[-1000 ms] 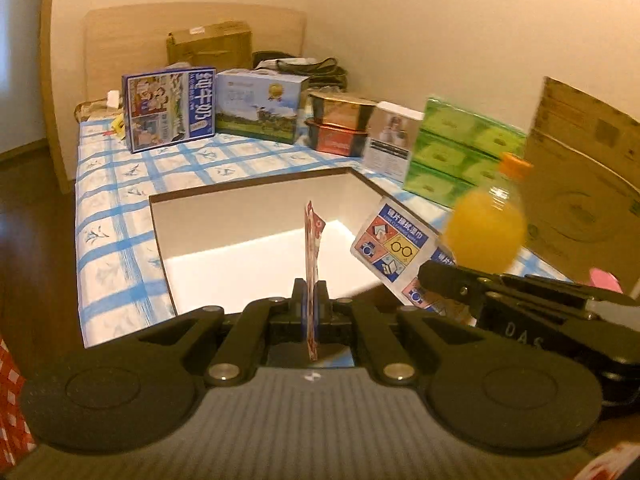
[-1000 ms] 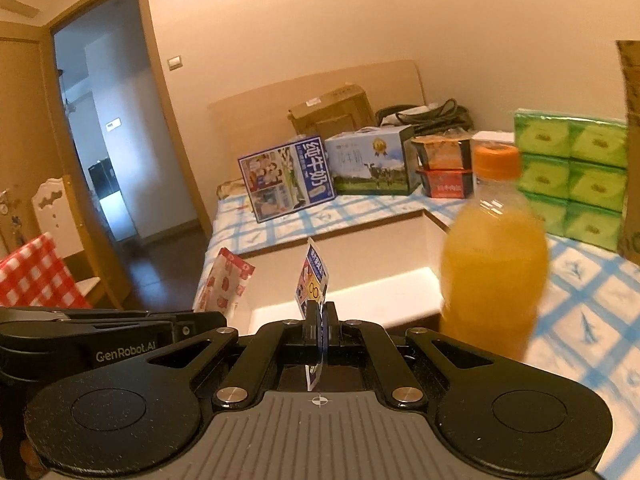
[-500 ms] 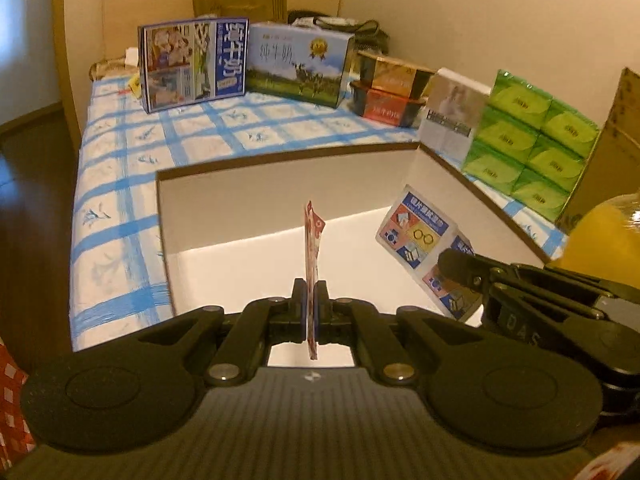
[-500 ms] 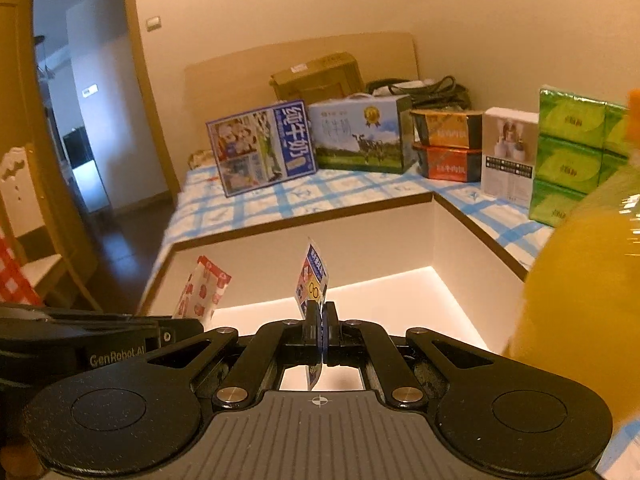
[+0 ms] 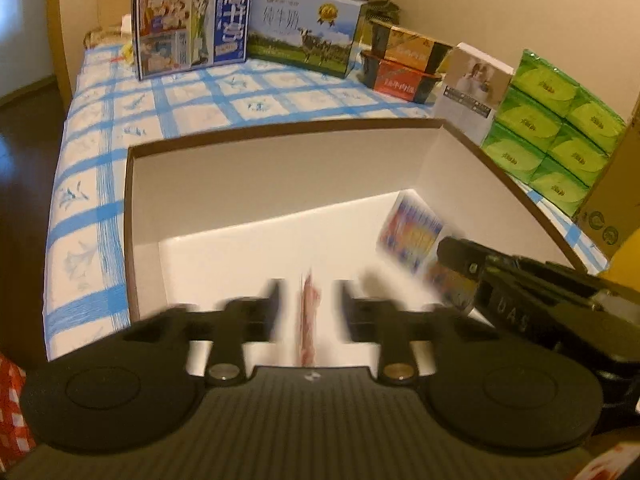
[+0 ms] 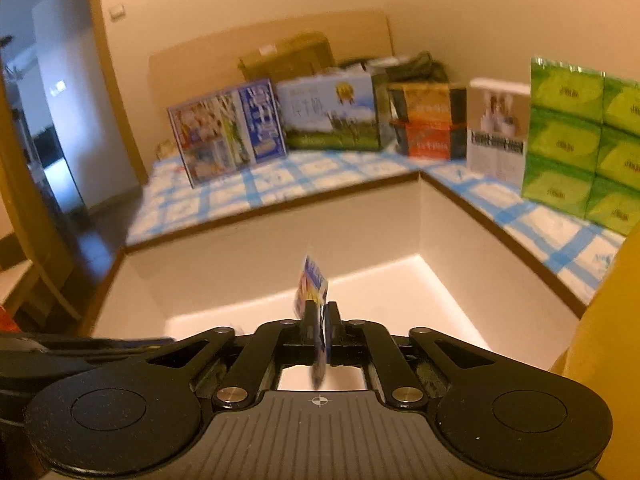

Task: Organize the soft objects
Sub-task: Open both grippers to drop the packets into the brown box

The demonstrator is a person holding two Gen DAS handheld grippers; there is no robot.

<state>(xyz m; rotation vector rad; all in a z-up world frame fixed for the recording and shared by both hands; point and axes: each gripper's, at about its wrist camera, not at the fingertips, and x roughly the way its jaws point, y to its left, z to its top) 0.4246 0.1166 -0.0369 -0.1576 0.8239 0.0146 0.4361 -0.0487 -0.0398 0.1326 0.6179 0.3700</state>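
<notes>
Hanging over white box: left gripper jaws just opening wide, red packet standing edge-on in gap, untouched. Right gripper jaws just parting slightly, blue packet sitting between them.

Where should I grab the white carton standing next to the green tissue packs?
The white carton stands upright, with the green tissue packs close on one side and stacked trays on the other. Probably come from above and pinch its top, front to back.
</notes>
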